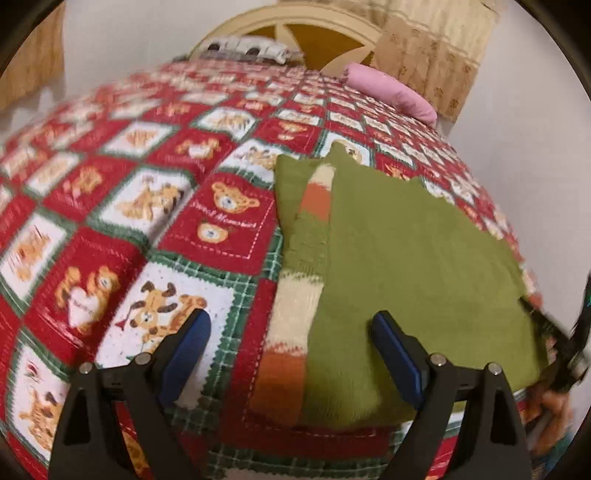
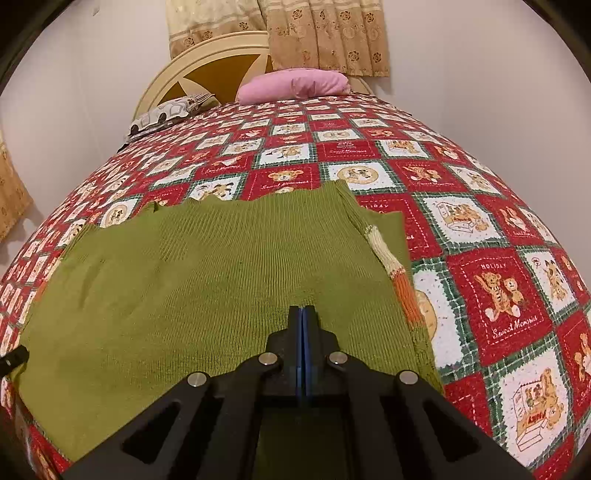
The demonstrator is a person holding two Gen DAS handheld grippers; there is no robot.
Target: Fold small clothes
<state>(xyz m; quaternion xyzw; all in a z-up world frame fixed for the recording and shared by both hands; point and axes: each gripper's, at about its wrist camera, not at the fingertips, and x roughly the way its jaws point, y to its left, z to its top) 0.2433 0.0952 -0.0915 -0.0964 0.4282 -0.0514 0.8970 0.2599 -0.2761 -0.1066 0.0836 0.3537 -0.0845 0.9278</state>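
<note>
A green knit sweater (image 1: pixel 406 266) lies partly folded on the bed, with a striped cream and orange sleeve (image 1: pixel 295 295) showing along its left edge. My left gripper (image 1: pixel 291 325) is open and empty, low over the sweater's near left edge. In the right wrist view the sweater (image 2: pixel 203 280) spreads flat, its striped sleeve (image 2: pixel 395 273) at the right. My right gripper (image 2: pixel 302 314) is shut with the pads together, over the sweater's near part; I cannot tell if fabric is pinched. The right gripper's dark shape (image 1: pixel 565 343) shows blurred at the left view's right edge.
The bed carries a red, white and green teddy-bear quilt (image 2: pixel 491 295). A pink pillow (image 2: pixel 295 85) and a patterned pillow (image 2: pixel 166 114) lie at the cream headboard (image 2: pixel 207 66). Beige curtains (image 2: pixel 325 33) hang behind. White walls flank the bed.
</note>
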